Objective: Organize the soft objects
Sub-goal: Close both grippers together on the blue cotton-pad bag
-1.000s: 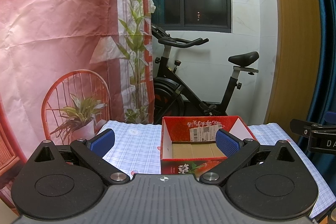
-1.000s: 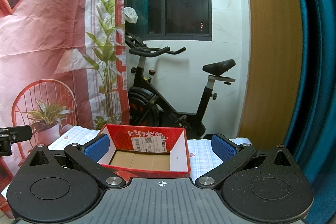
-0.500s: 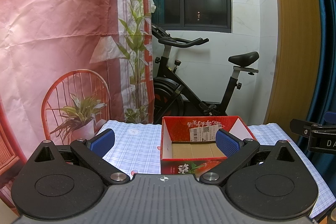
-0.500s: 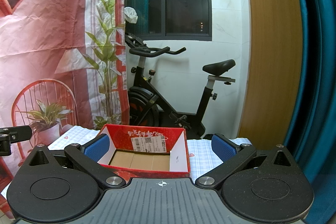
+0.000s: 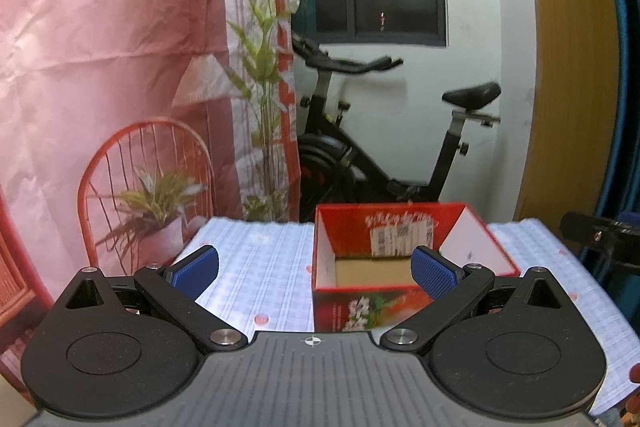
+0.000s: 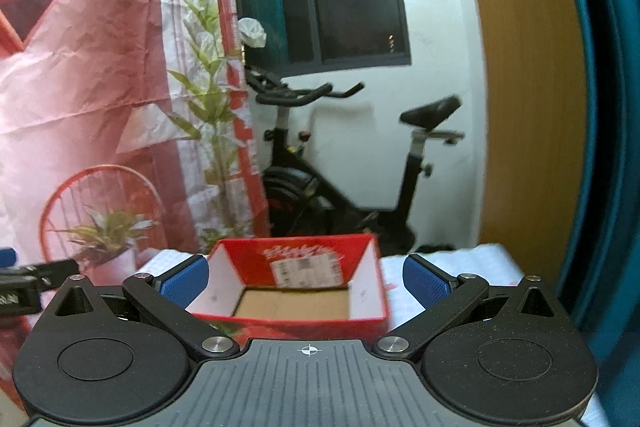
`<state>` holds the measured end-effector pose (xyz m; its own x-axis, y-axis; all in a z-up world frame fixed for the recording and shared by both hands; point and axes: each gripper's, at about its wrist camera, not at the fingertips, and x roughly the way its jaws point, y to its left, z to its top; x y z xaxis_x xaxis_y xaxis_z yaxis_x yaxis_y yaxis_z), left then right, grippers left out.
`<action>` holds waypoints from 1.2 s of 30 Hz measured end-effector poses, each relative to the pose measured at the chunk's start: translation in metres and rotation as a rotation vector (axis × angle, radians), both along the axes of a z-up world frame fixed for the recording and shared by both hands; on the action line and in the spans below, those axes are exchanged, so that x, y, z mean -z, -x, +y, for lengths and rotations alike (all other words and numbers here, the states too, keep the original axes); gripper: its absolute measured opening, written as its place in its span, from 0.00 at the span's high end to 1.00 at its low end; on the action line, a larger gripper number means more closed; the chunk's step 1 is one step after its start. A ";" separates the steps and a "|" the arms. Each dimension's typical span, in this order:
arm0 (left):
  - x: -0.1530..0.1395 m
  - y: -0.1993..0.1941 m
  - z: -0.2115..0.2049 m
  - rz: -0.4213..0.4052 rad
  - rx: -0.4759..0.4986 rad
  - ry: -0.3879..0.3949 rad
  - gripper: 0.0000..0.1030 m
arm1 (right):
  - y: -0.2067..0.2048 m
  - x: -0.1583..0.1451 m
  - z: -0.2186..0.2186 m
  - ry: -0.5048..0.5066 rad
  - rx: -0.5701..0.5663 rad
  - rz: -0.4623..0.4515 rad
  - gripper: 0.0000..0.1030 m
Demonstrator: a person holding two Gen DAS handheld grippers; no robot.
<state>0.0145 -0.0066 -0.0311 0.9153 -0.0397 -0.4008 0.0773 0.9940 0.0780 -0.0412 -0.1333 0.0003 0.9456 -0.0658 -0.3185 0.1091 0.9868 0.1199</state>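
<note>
Both grippers' fingers (image 5: 434, 273) (image 6: 424, 279) spread empty; red box (image 6: 296, 291) between, beyond

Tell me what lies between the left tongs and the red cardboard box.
Only bare blue-checked tablecloth, seen in the left wrist view; the left tongs hang open short of the red cardboard box.
</note>
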 end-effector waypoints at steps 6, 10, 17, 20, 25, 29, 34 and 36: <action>0.024 -0.014 0.006 0.067 0.007 0.036 0.00 | -0.012 0.035 -0.001 0.039 0.037 0.015 0.00; 0.041 -0.026 0.008 0.103 0.009 0.040 0.00 | -0.026 0.062 -0.004 -0.011 -0.018 0.109 0.00; 0.068 -0.043 0.004 0.173 0.004 0.009 0.00 | -0.040 0.099 -0.009 -0.052 0.016 0.158 0.00; 0.078 -0.050 0.000 0.214 0.019 0.018 0.04 | -0.043 0.112 -0.016 -0.086 0.003 0.168 0.01; 0.094 -0.060 0.000 0.270 0.036 0.095 0.25 | -0.056 0.129 -0.017 -0.045 -0.039 0.179 0.26; 0.106 -0.068 -0.002 0.318 0.064 0.131 0.37 | -0.063 0.140 -0.015 -0.078 -0.097 0.187 0.39; 0.125 -0.077 -0.011 0.391 0.138 0.200 0.39 | -0.067 0.161 -0.007 -0.075 -0.156 0.267 0.52; 0.135 -0.079 -0.015 0.415 0.162 0.207 0.39 | -0.065 0.167 -0.007 -0.108 -0.172 0.282 0.52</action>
<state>0.0937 -0.0220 -0.1665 0.6558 -0.2859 -0.6987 0.2149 0.9579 -0.1903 0.0239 -0.1402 -0.1662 0.8137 0.1349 -0.5654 -0.0136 0.9768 0.2136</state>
